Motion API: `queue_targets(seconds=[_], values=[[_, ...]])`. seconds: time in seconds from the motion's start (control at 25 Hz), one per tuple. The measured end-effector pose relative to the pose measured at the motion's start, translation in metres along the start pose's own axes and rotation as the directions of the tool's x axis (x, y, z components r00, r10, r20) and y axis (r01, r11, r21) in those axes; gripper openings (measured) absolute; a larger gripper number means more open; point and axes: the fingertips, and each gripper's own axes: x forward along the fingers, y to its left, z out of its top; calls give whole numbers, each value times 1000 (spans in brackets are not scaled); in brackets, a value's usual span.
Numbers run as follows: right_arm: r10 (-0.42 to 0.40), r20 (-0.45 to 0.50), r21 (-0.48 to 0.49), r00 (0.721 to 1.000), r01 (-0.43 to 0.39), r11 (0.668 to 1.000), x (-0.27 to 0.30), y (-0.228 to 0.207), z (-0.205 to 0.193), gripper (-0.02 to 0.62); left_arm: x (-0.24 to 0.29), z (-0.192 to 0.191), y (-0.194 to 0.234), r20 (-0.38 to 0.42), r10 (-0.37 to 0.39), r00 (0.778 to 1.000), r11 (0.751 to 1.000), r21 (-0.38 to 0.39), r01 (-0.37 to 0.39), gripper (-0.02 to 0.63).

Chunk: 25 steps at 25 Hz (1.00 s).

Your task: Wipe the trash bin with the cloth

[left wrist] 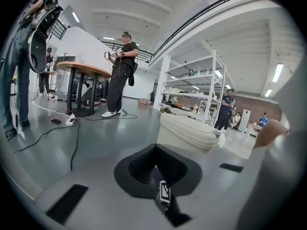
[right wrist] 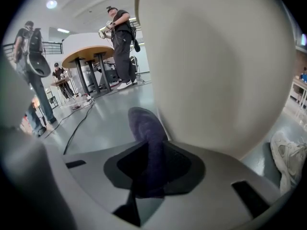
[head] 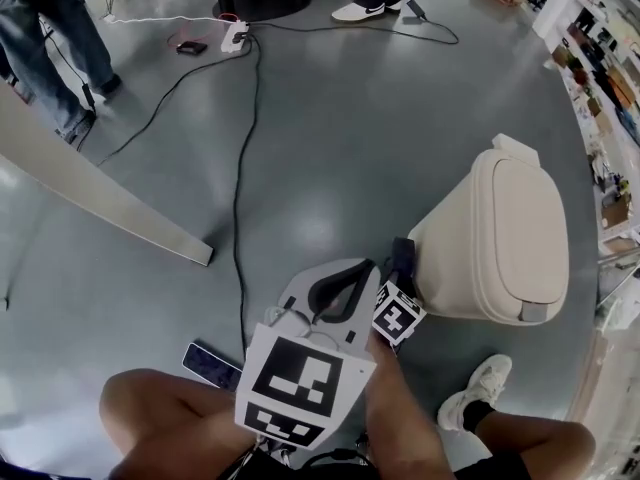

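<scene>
Right claw (right wrist: 149,150), half hidden behind pinched-together left claw (left wrist: 154,163), clamped on cloth (right wrist: 144,123) beside trash bin (right wrist: 216,66)

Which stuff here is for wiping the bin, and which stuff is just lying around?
For the job:
trash bin
cloth
right gripper, jaws shut on the cloth

Just lying about:
black cable
power strip
long pale board
dark phone-like gadget by the knee

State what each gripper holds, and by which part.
Right gripper grips the dark cloth by its lower end, the rest sticking up beside the trash bin. Left gripper holds nothing.
</scene>
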Motion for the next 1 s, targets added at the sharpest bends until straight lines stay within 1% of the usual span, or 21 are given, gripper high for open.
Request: queue_targets(seconds=[0.16, 0.24, 0.28, 0.36, 0.4, 0.48, 0.52, 0.56, 0.72, 0.88, 1.0], values=[[7, -46, -15, 999, -8, 1000, 12, 4, -11, 97, -1, -2, -5, -2, -14, 1000, 1000, 11, 14, -3], [-3, -63, -20, 998, 1, 1000, 14, 4, -14, 97, -1, -4, -6, -7, -17, 1000, 1000, 9, 17, -2], [-30, -70, -43, 997, 27, 999, 14, 0, -14, 97, -1, -5, -6, -10, -17, 1000, 1000, 7, 17, -3], [-137, -72, -133, 988, 126, 983, 11, -21, -12, 97, -1, -7, -6, -15, -18, 1000, 1000, 4, 18, -2], [-133, -71, -133, 989, 123, 983, 13, -20, -12, 97, -2, -8, -6, -16, -20, 1000, 1000, 0, 20, -3], [-22, -65, -52, 998, 18, 998, 17, 5, -13, 97, -2, -5, -5, -11, -21, 1000, 1000, -12, 21, -3], [10, -55, -32, 998, -12, 999, 16, 13, -11, 97, -3, -3, -4, -6, -21, 1000, 1000, -17, 21, -3], [24, -42, -26, 999, -25, 999, 12, 18, -8, 97, -3, -1, -3, -1, -18, 1000, 1000, -19, 18, -3], [44, 43, -25, 998, -43, 999, -13, 34, 19, 97, -7, 5, 1, 15, -2, 1000, 1000, -24, 2, -2], [67, 155, -32, 986, -63, 997, -48, 47, 63, 97, -10, 5, -6, 22, 1, 1000, 1000, 24, -2, -2], [68, 211, -26, 975, -64, 998, -70, 52, 95, 97, -13, 8, -10, 36, -4, 999, 999, 46, 2, -3]])
